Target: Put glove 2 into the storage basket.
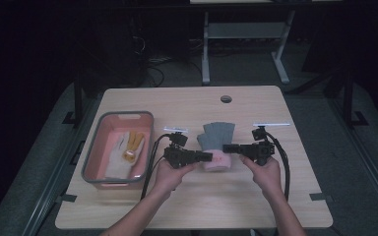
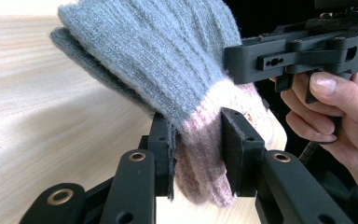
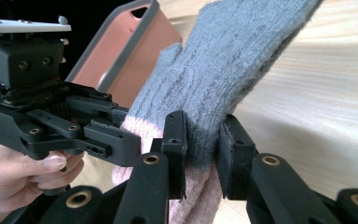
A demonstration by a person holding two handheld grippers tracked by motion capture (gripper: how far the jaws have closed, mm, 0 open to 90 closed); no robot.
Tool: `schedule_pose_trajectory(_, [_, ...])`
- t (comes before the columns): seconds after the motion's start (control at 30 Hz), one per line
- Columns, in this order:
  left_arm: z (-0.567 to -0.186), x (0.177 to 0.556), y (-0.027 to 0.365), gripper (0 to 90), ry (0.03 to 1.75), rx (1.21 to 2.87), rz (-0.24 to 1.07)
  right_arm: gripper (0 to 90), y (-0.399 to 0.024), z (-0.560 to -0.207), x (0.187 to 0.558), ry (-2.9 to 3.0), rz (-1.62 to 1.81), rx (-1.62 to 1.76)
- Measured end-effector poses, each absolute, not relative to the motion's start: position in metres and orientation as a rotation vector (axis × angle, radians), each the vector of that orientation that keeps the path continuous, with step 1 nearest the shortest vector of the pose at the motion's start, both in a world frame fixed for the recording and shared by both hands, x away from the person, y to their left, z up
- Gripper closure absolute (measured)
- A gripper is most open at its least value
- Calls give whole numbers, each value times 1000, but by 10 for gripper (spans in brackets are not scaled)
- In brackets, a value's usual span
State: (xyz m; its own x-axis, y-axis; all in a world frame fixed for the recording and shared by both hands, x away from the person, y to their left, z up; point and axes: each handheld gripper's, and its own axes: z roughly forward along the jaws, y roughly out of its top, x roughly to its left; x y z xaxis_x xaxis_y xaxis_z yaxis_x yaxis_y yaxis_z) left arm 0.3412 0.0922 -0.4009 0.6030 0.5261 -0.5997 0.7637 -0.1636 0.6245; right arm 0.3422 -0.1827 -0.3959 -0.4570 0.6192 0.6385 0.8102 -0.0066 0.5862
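Note:
A grey knit glove (image 1: 216, 135) with a pink cuff (image 1: 216, 162) lies near the middle of the wooden table (image 1: 256, 196), fingers pointing away. My left gripper (image 1: 208, 157) is shut on the cuff's left side; in the left gripper view its pads pinch the pink knit (image 2: 200, 154). My right gripper (image 1: 226, 148) is shut on the glove's right side, where its pads clamp the grey knit (image 3: 205, 135) just above the cuff. The cuff end hangs a little above the table. Each gripper view shows the other gripper and the hand holding it.
A pink bin (image 1: 98, 147) with a grey rim stands at the left of the table and holds a white and yellow glove (image 1: 125, 150). A round cable hole (image 1: 226, 99) sits near the far edge. A white desk frame (image 1: 246, 34) stands beyond the table.

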Motion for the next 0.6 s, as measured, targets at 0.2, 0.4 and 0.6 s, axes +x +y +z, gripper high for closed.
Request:
schedule_pose_trajectory(0.2, [-396, 340, 98, 674, 1041, 1840, -281, 748, -177, -391, 344, -2065, -1451, -1500])
schedule_pose_trajectory(0.4, [-392, 339, 104, 674, 1048, 1836, -271, 748, -171, -388, 347, -2066, -1449, -1480])
schedule_pose_trajectory(0.6, [-390, 340, 112, 673, 1051, 1831, -262, 748, -164, -385, 350, -2077, -1443, -1463])
